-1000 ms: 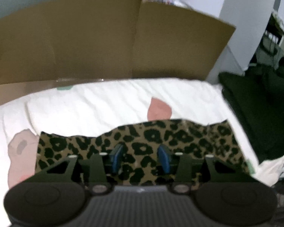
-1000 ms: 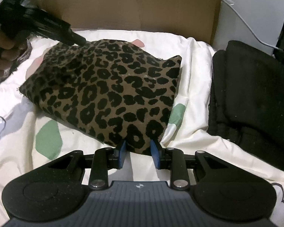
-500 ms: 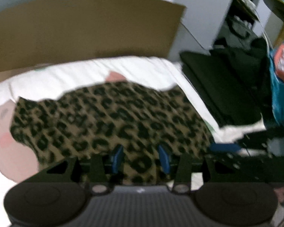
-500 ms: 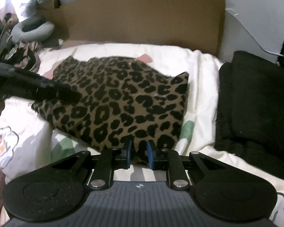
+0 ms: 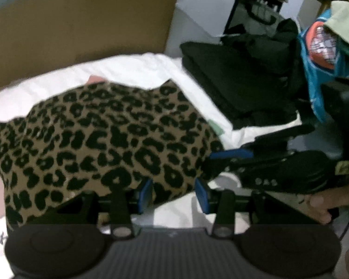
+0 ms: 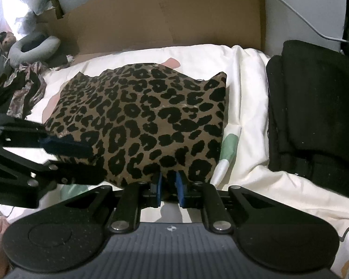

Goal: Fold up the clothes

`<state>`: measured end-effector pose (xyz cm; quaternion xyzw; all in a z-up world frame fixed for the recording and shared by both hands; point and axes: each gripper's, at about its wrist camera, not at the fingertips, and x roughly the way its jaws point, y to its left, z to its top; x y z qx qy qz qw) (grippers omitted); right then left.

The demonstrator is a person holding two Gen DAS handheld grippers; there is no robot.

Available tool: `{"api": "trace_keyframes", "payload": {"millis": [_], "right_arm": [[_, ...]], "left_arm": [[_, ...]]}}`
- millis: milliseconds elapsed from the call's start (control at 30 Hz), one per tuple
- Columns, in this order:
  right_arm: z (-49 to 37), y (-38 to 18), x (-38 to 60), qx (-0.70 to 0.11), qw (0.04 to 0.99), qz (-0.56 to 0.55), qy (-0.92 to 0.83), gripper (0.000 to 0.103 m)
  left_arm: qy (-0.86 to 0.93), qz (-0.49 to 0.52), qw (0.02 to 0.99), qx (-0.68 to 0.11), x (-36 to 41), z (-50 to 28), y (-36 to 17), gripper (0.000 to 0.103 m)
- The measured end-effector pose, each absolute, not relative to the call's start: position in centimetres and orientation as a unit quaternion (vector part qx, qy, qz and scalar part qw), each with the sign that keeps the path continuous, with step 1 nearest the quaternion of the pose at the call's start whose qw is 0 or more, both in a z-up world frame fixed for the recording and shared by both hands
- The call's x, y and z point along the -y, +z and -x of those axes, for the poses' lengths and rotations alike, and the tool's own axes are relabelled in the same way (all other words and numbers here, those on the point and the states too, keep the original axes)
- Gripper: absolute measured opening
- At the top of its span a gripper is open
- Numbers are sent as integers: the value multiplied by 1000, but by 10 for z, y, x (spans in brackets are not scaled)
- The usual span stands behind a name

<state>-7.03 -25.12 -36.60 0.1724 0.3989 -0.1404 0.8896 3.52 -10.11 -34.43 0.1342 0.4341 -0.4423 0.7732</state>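
The right gripper [image 6: 168, 187] has its blue fingers close together, pinching the near edge of the leopard cloth [image 6: 146, 121]; the left gripper [image 5: 173, 194] has its fingers wide apart, with the same cloth's near edge lying between them, and they do not squeeze it. The cloth lies folded on the white bed cover [image 6: 246, 88]; just right of it sits a pile of black clothes [image 6: 314, 107]; behind stands brown cardboard [image 6: 165, 21].
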Motion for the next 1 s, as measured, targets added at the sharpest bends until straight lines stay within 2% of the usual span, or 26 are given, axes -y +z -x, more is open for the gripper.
{"api": "trace_keyframes", "payload": {"millis": [233, 400, 733, 1000], "right_arm": [[70, -367, 252, -401, 890, -171, -136, 18], [71, -367, 253, -400, 890, -173, -136, 18], [70, -367, 252, -404, 889, -168, -138, 18], [71, -368, 252, -403, 890, -167, -135, 18]], "left_arm": [[-424, -183, 777, -428, 92, -37, -354, 42], [-394, -192, 789, -431, 73, -41, -358, 27], [-367, -149, 809, -435, 51, -50, -342, 27], [-341, -180, 812, -439, 54, -59, -361, 29]]}}
